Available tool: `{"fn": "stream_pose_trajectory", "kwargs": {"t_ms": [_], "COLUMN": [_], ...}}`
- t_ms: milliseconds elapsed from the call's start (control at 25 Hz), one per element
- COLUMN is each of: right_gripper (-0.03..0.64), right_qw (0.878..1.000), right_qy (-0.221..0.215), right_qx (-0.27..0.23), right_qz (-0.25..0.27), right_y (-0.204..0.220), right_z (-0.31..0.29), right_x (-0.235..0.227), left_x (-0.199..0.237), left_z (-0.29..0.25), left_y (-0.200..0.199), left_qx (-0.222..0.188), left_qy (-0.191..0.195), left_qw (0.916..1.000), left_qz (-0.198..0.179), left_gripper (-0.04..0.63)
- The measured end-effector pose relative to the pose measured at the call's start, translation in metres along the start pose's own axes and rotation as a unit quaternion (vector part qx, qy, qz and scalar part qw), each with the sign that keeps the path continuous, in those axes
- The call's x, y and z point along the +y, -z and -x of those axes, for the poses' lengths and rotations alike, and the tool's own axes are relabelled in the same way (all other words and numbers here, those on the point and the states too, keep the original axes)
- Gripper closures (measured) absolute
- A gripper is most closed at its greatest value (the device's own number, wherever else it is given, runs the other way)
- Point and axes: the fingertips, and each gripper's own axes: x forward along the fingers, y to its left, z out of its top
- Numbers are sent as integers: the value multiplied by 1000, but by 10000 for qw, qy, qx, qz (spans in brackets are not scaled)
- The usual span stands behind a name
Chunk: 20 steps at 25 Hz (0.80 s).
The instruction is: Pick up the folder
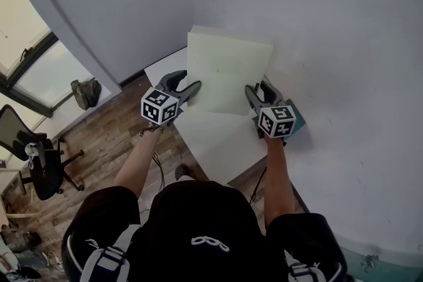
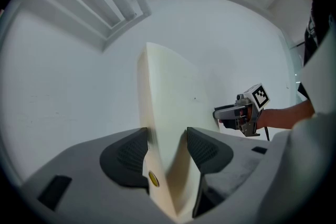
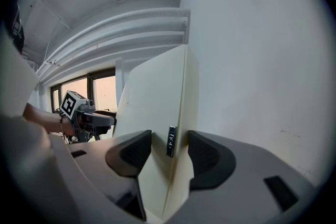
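Grip check, left to right. Your left tongs (image 1: 184, 84) stand wide, with both pads pressed on the left edge of the cream folder (image 1: 228, 69). A small yellow stud (image 2: 153, 178) on the folder sits just by the left pad. Your right tongs (image 1: 259, 90) are set much the same, wide and clamped on the folder's right edge, with a dark clasp (image 3: 171, 140) between the pads. The folder spans the gap between the two tongs, its broad face tilted up toward you. You cannot tell whether its near edge touches below.

Under it lies the white surface (image 1: 218, 142), pushed into a corner of the pale wall (image 1: 344, 43). On your left are a window (image 1: 26, 43), a bag (image 1: 84, 92) on the wood floor (image 1: 112, 135), and an office chair (image 1: 36, 155).

The folder's far edge is near the wall corner. The wall runs close past the right tongs. The surface's left edge drops to open floor, so the room lies on your left.
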Motion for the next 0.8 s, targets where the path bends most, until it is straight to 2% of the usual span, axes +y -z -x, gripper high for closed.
{"fn": "stream_pose_trajectory", "kwargs": {"t_ms": [800], "right_gripper": [380], "right_qw": [9999], "right_qy": [83], "right_qx": [85], "right_qz": [-9], "right_y": [8], "right_z": [6], "right_x": [0], "left_x": [-5], "left_z": [-2], "left_y": [7], "left_qx": [75], "left_qy": [48], "left_qw": [9999], "left_qz": [52], "left_gripper": [345]}}
